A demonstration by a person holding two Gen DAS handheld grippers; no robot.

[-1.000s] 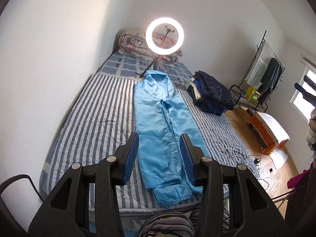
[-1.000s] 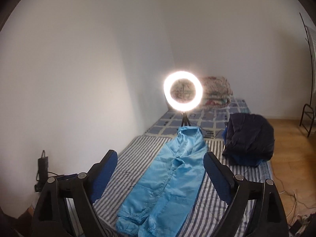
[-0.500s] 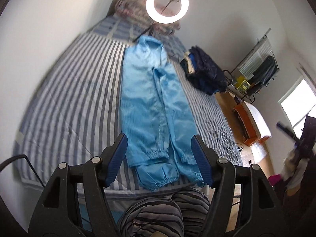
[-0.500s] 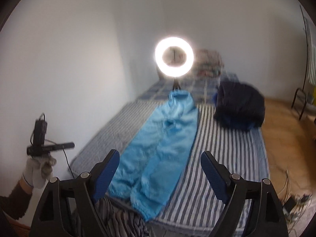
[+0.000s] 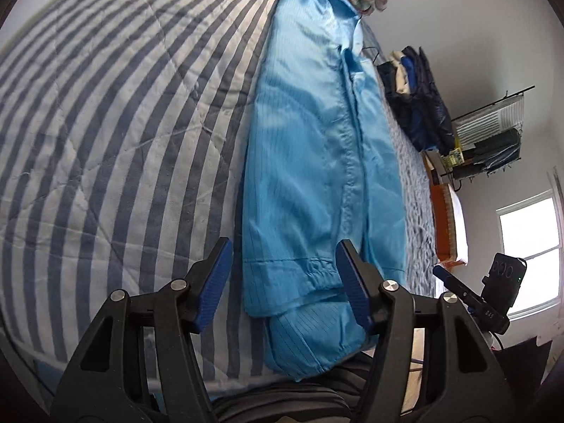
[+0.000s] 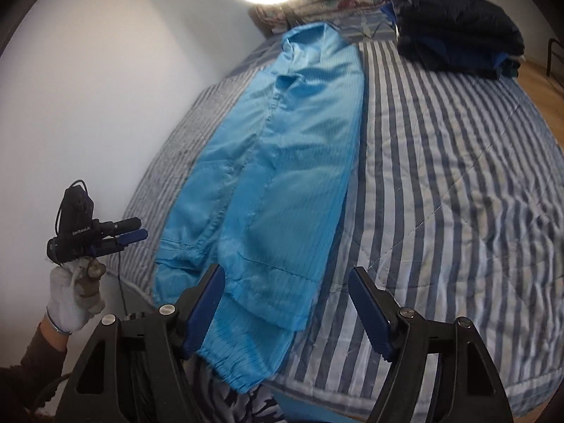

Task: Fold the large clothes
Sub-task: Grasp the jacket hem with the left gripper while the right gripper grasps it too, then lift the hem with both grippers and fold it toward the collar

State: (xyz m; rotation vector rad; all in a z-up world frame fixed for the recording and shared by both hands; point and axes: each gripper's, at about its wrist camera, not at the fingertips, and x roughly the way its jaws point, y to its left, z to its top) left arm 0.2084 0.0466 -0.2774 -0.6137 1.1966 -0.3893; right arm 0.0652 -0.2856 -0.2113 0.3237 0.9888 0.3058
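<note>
Striped bedding covers the bed (image 6: 458,176), and the garment (image 5: 303,162), a long light-blue piece, lies flat along its middle, from the far end down to the near edge, where its elastic cuffs (image 5: 310,345) hang a little over.

Both grippers have come down toward this near edge. The left gripper (image 5: 283,287) hovers over the cuffs with its jaws apart; they have just been closing a little, and the cloth is seen between them but is not pinched. The right gripper (image 6: 287,308) is also released, its jaws have just been narrowing, and they frame the cuff corner without touching it.

I judge the step to be the reach for the bottom hem, before a first fold. The next move calls for each gripper to sink to the cloth, pinch one corner, and lift both evenly toward the far end.

Only the right view shows the gloved left hand (image 6: 75,296) holding its tool. Only the left view shows the window (image 5: 528,246) and the rack (image 5: 490,141). A dark pile (image 6: 454,42) sits at the far right corner.
</note>
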